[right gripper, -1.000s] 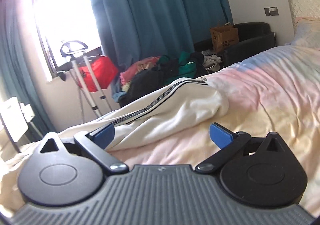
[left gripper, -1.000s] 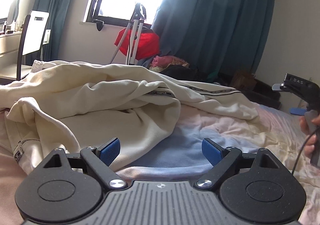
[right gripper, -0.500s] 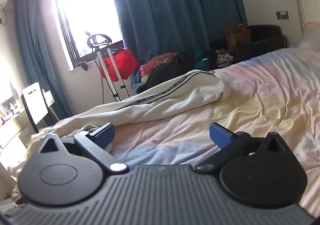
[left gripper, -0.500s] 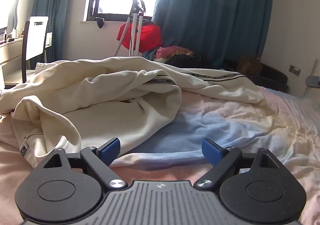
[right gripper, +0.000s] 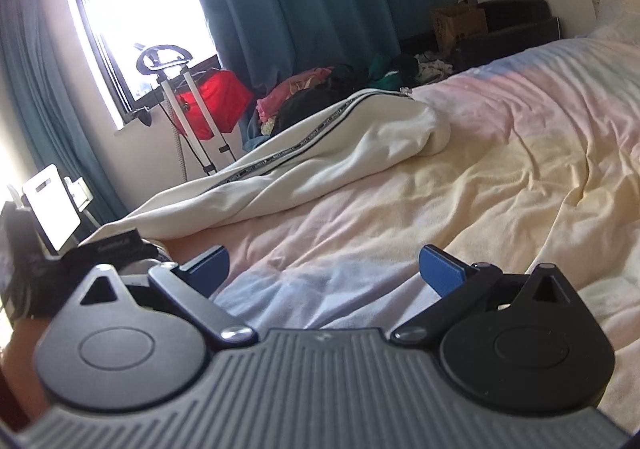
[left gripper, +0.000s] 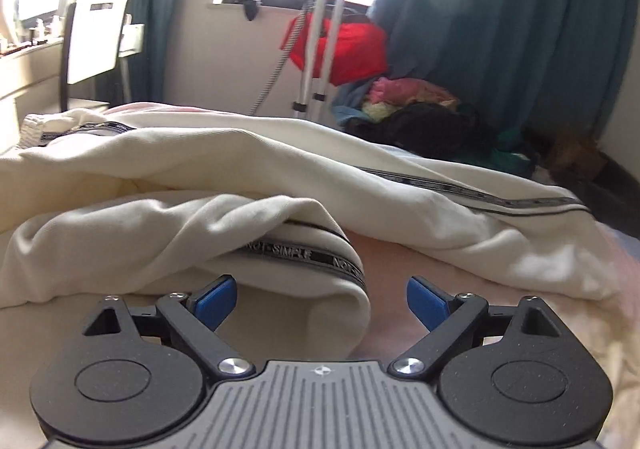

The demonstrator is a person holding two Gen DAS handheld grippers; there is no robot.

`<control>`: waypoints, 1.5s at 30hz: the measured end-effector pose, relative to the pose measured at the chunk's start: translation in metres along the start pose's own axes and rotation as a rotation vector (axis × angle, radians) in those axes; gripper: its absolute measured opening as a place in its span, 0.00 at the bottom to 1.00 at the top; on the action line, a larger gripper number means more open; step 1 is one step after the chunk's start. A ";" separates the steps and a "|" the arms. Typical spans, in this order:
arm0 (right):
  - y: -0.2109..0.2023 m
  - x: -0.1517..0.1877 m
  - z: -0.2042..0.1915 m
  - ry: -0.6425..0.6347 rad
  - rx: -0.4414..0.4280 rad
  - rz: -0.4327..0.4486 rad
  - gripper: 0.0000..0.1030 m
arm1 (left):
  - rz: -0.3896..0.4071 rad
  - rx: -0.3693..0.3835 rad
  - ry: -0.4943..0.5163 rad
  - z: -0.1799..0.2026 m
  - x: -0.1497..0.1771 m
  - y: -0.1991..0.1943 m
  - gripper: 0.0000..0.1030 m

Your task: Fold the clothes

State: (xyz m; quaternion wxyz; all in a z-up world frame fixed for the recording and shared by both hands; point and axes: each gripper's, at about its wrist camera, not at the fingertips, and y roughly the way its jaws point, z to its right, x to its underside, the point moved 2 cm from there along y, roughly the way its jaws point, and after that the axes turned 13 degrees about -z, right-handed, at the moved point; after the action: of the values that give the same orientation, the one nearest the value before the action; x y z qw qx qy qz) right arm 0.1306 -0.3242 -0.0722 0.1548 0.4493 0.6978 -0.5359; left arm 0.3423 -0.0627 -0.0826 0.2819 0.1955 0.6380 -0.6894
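Cream trousers with a black lettered side stripe point(left gripper: 280, 177) lie crumpled on the bed. In the left wrist view one leg end point(left gripper: 320, 289) lies between the open blue pads of my left gripper point(left gripper: 322, 299), not clamped. The other leg stretches to the right point(left gripper: 500, 209). In the right wrist view the same trousers point(right gripper: 320, 169) lie further off, up and left of my right gripper point(right gripper: 324, 269), which is open and empty just above the sheet. The left gripper's black body point(right gripper: 80, 253) shows at the left edge.
The bed has a pastel pink, yellow and blue sheet point(right gripper: 500, 169). Behind it are a garment steamer stand with a red bag point(left gripper: 336, 45), a pile of clothes on the floor point(left gripper: 416, 109), teal curtains and a white chair point(left gripper: 96, 37) at the left.
My left gripper has moved forward and low, so the leg end now lies between its pads. My right gripper has dropped lower over the sheet and tilted.
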 end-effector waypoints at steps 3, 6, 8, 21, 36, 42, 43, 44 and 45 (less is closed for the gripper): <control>0.011 -0.001 0.006 0.028 0.000 -0.021 1.00 | -0.038 -0.067 -0.055 0.011 -0.014 0.027 0.92; 0.018 -0.001 0.011 0.049 0.001 -0.031 1.00 | -0.076 -0.078 -0.061 0.019 -0.019 0.042 0.84; 0.020 -0.001 0.012 0.054 0.008 -0.034 1.00 | -0.096 -0.128 -0.055 0.022 -0.022 0.046 0.43; 0.012 0.001 -0.008 -0.042 0.096 0.017 1.00 | -0.100 0.257 -0.101 -0.015 -0.080 -0.113 0.10; 0.002 0.003 -0.018 -0.082 0.142 0.061 1.00 | 0.261 0.477 -0.461 -0.214 -0.134 -0.235 0.12; 0.006 0.005 -0.021 -0.085 0.125 0.048 1.00 | 0.163 0.294 -0.590 -0.305 -0.076 -0.180 0.19; 0.006 0.006 -0.021 -0.085 0.123 0.044 1.00 | 0.153 0.280 -0.602 -0.314 -0.065 -0.177 0.24; 0.007 0.006 -0.022 -0.084 0.121 0.040 1.00 | 0.144 0.266 -0.614 -0.322 -0.054 -0.175 0.35; 0.007 0.006 -0.022 -0.085 0.120 0.037 1.00 | 0.141 0.264 -0.623 -0.326 -0.047 -0.177 0.45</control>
State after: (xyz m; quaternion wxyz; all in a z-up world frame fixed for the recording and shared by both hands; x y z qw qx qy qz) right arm 0.1390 -0.3013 -0.0727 0.1668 0.4475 0.6488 -0.5925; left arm 0.2357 0.2708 0.0472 0.4823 0.0538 0.4113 -0.7716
